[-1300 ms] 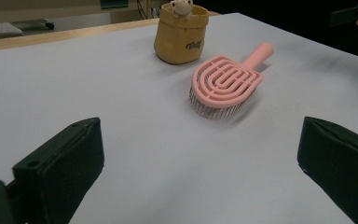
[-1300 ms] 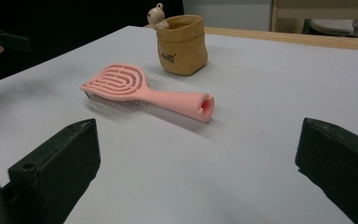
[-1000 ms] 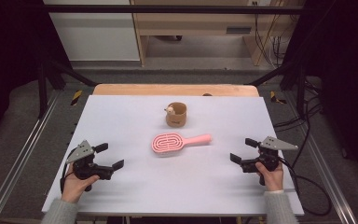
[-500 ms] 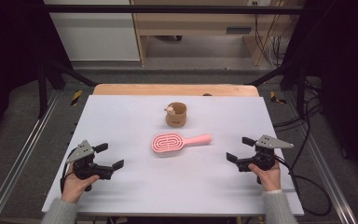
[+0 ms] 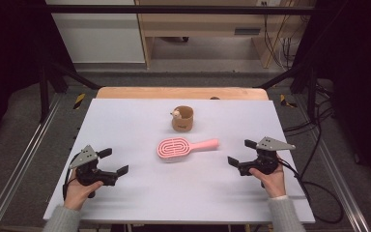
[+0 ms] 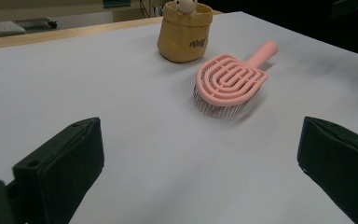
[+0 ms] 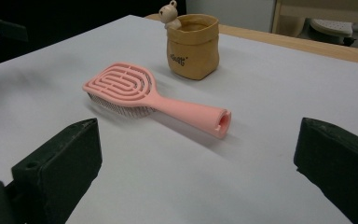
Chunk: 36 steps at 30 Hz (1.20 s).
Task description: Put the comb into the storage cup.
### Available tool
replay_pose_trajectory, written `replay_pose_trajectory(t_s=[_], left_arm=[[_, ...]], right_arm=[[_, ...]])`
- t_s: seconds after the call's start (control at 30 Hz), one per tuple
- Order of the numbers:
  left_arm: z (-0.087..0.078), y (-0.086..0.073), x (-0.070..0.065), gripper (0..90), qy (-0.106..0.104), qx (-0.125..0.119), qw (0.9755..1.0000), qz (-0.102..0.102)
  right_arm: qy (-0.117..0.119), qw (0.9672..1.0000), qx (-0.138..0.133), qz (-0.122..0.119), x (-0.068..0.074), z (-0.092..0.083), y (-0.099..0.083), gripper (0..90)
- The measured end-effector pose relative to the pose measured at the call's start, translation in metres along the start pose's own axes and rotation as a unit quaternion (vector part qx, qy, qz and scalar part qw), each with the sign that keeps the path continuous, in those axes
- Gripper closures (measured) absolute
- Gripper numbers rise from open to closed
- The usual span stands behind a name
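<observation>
Two grippers, left (image 5: 115, 162) and right (image 5: 239, 153), gape wide and empty near the table's (image 5: 125, 125) front edge; pink hairbrush (image 5: 186, 147) lies bristles-down at centre, likely light, rigid plastic, best pinched by its handle pointing three o'clock, tan pouch (image 5: 182, 118) at twelve.

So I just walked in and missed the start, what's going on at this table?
A person sits at a white table holding a two-jaw gripper in each hand. Both the left gripper and the right gripper are open and hold nothing. Between them lies a pink hairbrush, bristles down, its handle toward the right gripper, which is the nearer one. Behind it stands a small tan pouch with a little bear figure on its rim. Nothing has been picked up.
</observation>
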<state>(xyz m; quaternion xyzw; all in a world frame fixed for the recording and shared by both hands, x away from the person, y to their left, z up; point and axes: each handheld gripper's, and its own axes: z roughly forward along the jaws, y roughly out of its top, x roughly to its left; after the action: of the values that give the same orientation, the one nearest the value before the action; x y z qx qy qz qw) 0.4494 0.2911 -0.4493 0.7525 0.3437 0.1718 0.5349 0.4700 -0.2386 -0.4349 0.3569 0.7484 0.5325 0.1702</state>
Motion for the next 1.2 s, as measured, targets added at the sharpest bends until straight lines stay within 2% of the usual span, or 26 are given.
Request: replay_pose_trajectory(t_s=[0.37, 0.6, 0.93, 1.03, 1.07, 1.2], left_arm=[[0.000, 0.000, 0.001, 0.3, 0.002, -0.002, 1.0000, -0.002], [0.000, -0.001, 0.001, 0.3, 0.002, 0.000, 1.0000, -0.003], [0.000, -0.001, 0.002, 0.3, 0.002, -0.001, 1.0000, -0.004], [0.000, -0.001, 0.002, 0.3, 0.002, -0.001, 1.0000, -0.003], [0.000, -0.001, 0.002, 0.4, 0.003, 0.000, 1.0000, -0.004], [0.000, -0.001, 0.002, 0.4, 0.004, 0.000, 1.0000, -0.004]], right_arm=[[-0.008, 0.9999, 0.005, -0.005, 0.007, 0.012, 0.010, 4.1], [-0.020, 0.9995, 0.020, -0.013, 0.013, 0.024, 0.016, 7.1], [-0.028, 0.9991, 0.028, -0.016, 0.017, 0.036, 0.022, 10.8], [-0.028, 0.9991, 0.031, -0.011, 0.018, 0.040, 0.023, 14.2], [-0.035, 0.9987, 0.034, -0.016, 0.018, 0.042, 0.024, 17.0], [-0.032, 0.9989, 0.032, -0.016, 0.018, 0.045, 0.025, 22.2]])
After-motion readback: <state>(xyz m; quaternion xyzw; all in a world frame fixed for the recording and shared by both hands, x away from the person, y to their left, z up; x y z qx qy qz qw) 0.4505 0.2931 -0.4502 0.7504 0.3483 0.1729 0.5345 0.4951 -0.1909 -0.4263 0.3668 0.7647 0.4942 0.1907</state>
